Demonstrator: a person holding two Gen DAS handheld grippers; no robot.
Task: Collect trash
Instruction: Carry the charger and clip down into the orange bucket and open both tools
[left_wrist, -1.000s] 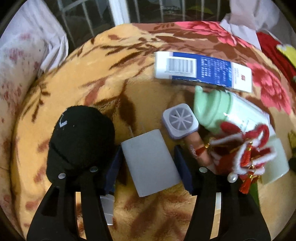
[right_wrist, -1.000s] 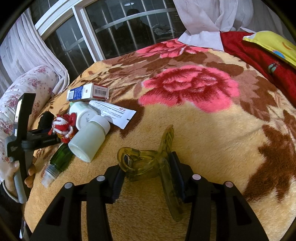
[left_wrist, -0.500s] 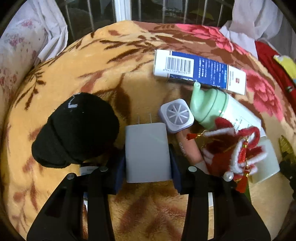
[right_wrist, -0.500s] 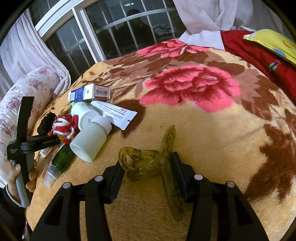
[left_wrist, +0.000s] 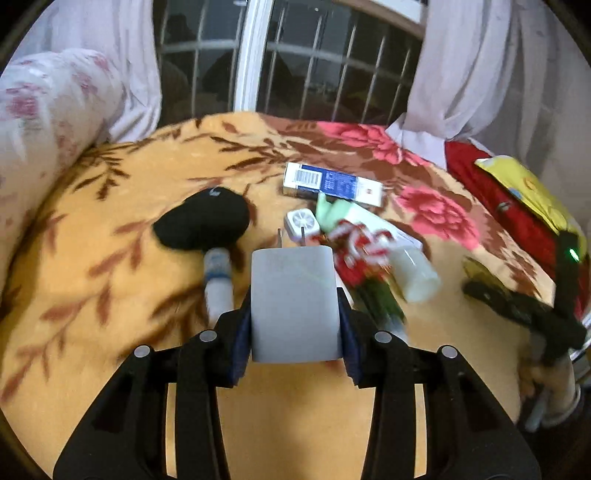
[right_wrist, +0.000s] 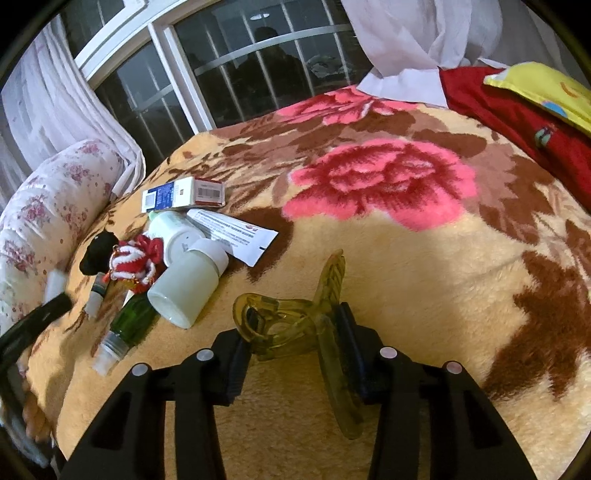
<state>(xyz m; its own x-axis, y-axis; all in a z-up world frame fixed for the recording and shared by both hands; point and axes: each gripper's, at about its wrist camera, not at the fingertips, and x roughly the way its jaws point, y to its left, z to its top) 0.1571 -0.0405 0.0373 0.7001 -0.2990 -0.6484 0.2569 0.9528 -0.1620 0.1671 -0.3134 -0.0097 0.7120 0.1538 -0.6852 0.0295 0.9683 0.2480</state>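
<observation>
My left gripper (left_wrist: 293, 317) is shut on a grey plug adapter (left_wrist: 295, 302) and holds it above the floral blanket (left_wrist: 110, 229), prongs pointing away. My right gripper (right_wrist: 291, 334) is shut on a translucent yellow hair claw clip (right_wrist: 295, 321) just above the blanket. A pile lies on the blanket: a blue and white box (right_wrist: 183, 194), a white tube (right_wrist: 232, 234), a pale green bottle (right_wrist: 188, 284), a green glass vial (right_wrist: 127, 330), a red and white knitted charm (right_wrist: 136, 260), a black pouch (left_wrist: 203, 223) and a small white square fan-like piece (left_wrist: 301, 222).
A floral bolster pillow (right_wrist: 44, 206) lies at the left edge. A barred window (right_wrist: 236, 74) and white curtains are behind. A red cloth (right_wrist: 517, 118) and a yellow pillow (right_wrist: 543, 88) lie at the right. A small white tube (left_wrist: 218, 280) lies below the black pouch.
My left gripper closed on the grey plug adapter and lifted it up and back from the pile. My right gripper stayed almost still, holding the claw clip.
</observation>
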